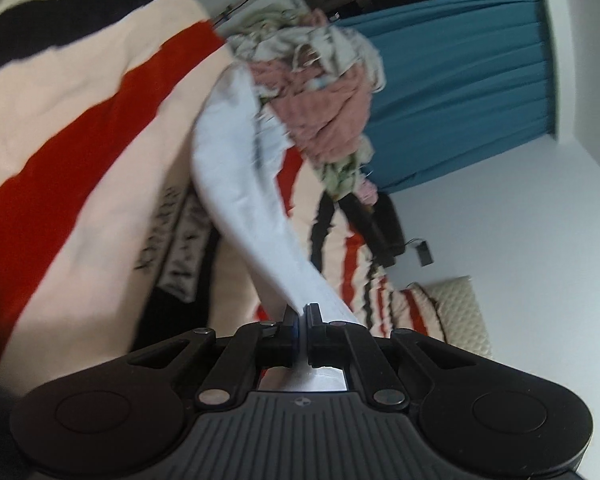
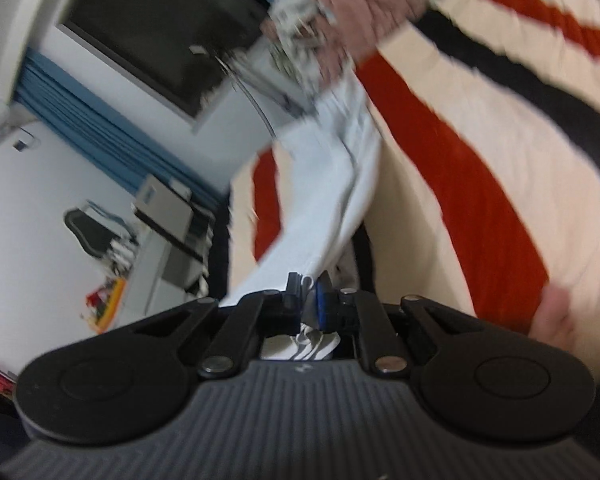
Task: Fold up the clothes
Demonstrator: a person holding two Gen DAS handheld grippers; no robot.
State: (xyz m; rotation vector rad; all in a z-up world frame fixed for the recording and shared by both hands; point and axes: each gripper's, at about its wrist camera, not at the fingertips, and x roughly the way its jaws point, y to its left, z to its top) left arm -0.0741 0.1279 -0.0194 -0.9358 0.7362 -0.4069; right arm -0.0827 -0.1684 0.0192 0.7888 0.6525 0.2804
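Note:
A pale blue-white garment stretches from my left gripper up toward a heap of clothes. The left gripper is shut on one edge of it. In the right wrist view the same pale garment runs from my right gripper, which is shut on another edge. The cloth hangs taut above a bed cover striped in cream, red and black. Both views are tilted and blurred.
A heap of pink and patterned clothes lies on the bed at the garment's far end. A teal curtain and white wall stand behind. A cream pillow lies at the bed's end. A dark window and shelf clutter show at right.

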